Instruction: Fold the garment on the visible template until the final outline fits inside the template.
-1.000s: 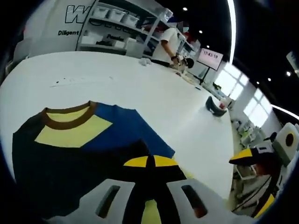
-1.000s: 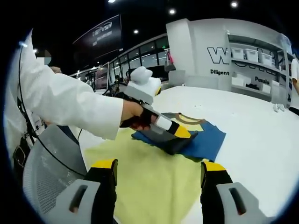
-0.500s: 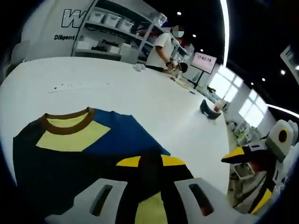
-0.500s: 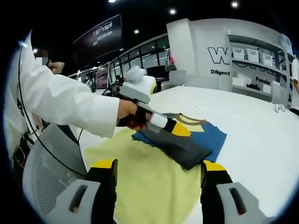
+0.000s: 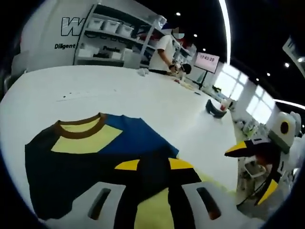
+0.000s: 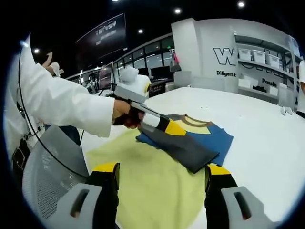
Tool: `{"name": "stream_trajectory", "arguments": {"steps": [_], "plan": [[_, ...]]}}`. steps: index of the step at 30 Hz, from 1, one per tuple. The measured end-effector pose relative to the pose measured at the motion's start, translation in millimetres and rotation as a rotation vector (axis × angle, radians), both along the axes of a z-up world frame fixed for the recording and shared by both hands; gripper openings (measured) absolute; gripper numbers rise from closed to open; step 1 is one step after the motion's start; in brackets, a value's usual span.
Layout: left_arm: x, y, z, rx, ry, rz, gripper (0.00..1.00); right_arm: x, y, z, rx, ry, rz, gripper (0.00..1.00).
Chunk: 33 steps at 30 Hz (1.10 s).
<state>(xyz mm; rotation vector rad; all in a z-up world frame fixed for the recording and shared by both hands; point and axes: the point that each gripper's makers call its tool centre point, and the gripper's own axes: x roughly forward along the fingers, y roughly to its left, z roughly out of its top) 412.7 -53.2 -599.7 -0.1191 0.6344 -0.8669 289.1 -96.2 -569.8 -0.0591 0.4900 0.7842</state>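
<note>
**Left gripper pinching dark flap of shirt over yellow template**

Left gripper view: the left gripper [image 5: 153, 168] has its yellow-tipped jaws brought together on a dark flap of the garment [image 5: 90, 152]. The garment is a tee with a brown collar, a pale yellow chest patch, a blue panel and black parts, lying flat on the white table [image 5: 143, 95]. The yellow template [image 5: 152, 214] shows between the jaws, low in the view, partly under the cloth. The right gripper [image 5: 255, 167] comes in from the right edge, off past the table edge, jaws spread apart. A person in a white top [image 5: 164, 50] stands at the far end of the table beside shelves with bins [image 5: 109, 33]. A dark bowl-like thing [image 5: 215, 109] sits far out on the table; too small to tell more.

Right gripper view: the right gripper [image 6: 162, 174] hangs released, jaws wide, nothing between them, above the yellow template [image 6: 152, 186], which lies flat on the table [image 6: 267, 138]. The left gripper [image 6: 174, 130], held by a hand [image 6: 123, 113] in a white sleeve [image 6: 57, 102], clamps the dark flap, which is lifted and stretched across the garment [image 6: 209, 138]. The garment lies on the far part of the template, blue panel and brown collar showing behind the flap.
</note>
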Motion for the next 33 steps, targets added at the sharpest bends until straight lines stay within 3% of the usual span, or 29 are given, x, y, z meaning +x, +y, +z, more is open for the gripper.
{"name": "stream_trajectory", "arguments": {"steps": [3, 15, 33], "plan": [[-4.6, 7.3, 6.2, 0.011, -0.044, -0.017, 0.23, -0.2, 0.0, -0.6, -0.001, 0.003, 0.0, 0.76], [-27.1, 42.8, 14.9, 0.04, -0.122, -0.047, 0.39, 0.4, 2.1, -2.4, -0.015, 0.003, -0.003, 0.81], [-62.3, 88.9, 30.5, 0.111, -0.221, -0.075, 0.46, -6.7, 6.0, -1.8, -0.02, 0.002, 0.004, 0.81]]}}
